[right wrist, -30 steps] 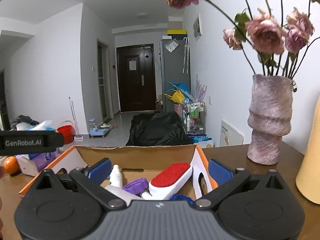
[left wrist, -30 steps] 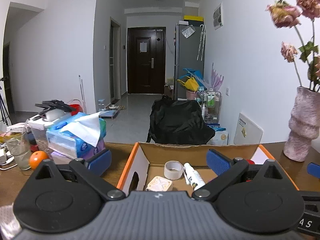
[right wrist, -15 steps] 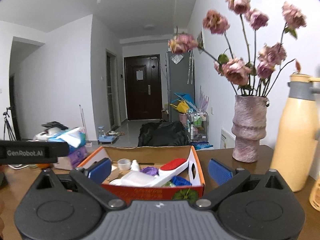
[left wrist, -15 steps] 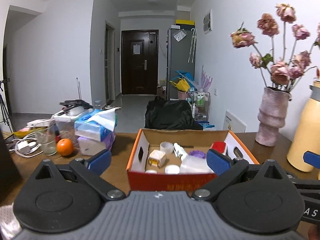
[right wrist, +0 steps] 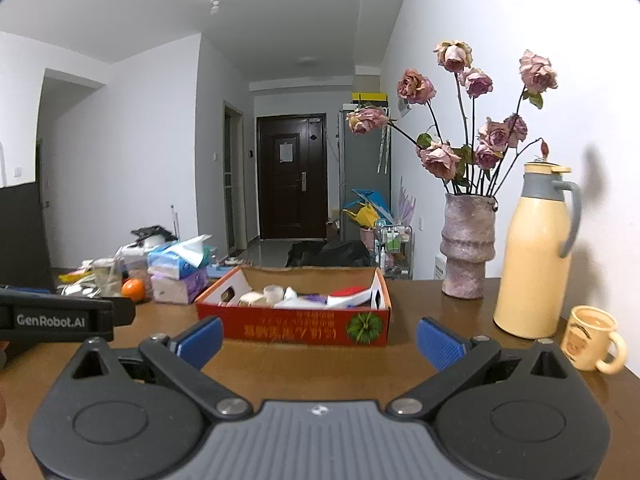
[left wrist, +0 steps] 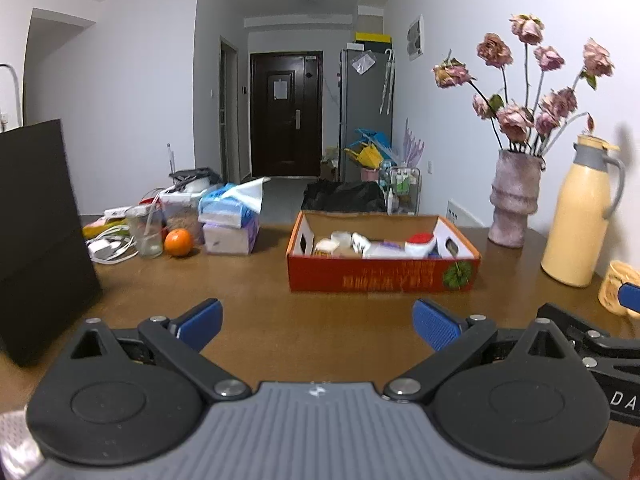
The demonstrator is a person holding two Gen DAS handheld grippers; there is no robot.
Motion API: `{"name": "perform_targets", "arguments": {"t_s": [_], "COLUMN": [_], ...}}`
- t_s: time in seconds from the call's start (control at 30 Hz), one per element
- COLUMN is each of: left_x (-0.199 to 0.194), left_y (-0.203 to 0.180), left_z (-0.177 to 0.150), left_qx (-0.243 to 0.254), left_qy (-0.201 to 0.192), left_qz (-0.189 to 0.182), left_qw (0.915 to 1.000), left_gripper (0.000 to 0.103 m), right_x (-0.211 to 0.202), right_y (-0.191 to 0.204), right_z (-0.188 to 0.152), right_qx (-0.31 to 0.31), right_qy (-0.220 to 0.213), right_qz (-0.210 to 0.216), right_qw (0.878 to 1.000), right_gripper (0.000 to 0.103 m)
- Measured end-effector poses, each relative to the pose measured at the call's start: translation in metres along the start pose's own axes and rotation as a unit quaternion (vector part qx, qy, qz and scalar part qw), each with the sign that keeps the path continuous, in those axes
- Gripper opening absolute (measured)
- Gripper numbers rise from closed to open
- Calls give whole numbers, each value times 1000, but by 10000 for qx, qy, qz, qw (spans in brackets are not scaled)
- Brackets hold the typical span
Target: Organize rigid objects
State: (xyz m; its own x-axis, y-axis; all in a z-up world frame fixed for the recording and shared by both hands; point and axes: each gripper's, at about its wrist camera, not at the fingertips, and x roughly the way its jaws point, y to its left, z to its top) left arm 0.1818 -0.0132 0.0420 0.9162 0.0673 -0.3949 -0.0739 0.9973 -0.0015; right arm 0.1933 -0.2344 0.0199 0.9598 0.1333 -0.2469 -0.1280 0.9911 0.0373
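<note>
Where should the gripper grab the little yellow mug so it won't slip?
Best guess: pinch the mug across its round body, coming from the front. It stands upright, and its handle sticks out to the right, looking too thin to hold steady.

The left gripper (left wrist: 318, 322) and right gripper (right wrist: 319, 342) are held empty, jaws spread wide, short of the cardboard box (left wrist: 382, 278).

A brown wooden table (left wrist: 320, 320) carries a red cardboard box (left wrist: 380, 276) near its middle. Left of it sit stacked tissue packs (left wrist: 230, 224), an orange (left wrist: 179, 242) and a glass (left wrist: 146, 232). To the right stand a vase (right wrist: 466, 248), a yellow thermos (right wrist: 534, 256) and a mug (right wrist: 590, 338).
</note>
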Motion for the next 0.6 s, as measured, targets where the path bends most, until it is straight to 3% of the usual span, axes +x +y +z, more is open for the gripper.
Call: {"name": "perform_targets", "arguments": {"t_s": [0.27,0.6], "left_x": [-57,-76], "left_y": [4,4], "left_z": [-31,-38], "left_qx": [84,107], "left_qy": [-29,-72], "left_qz": [14,-46], "left_qw": [10000,9999], "left_gripper": [103,103], "right_x": [-61,-92], "right_y": [8,12], "right_z": [-26,-32], "right_qx": [-113,-177], "right_qy": [164,101], "right_qz": [20,-29], "right_qw": [9998,9998], "right_gripper": [103,103]}}
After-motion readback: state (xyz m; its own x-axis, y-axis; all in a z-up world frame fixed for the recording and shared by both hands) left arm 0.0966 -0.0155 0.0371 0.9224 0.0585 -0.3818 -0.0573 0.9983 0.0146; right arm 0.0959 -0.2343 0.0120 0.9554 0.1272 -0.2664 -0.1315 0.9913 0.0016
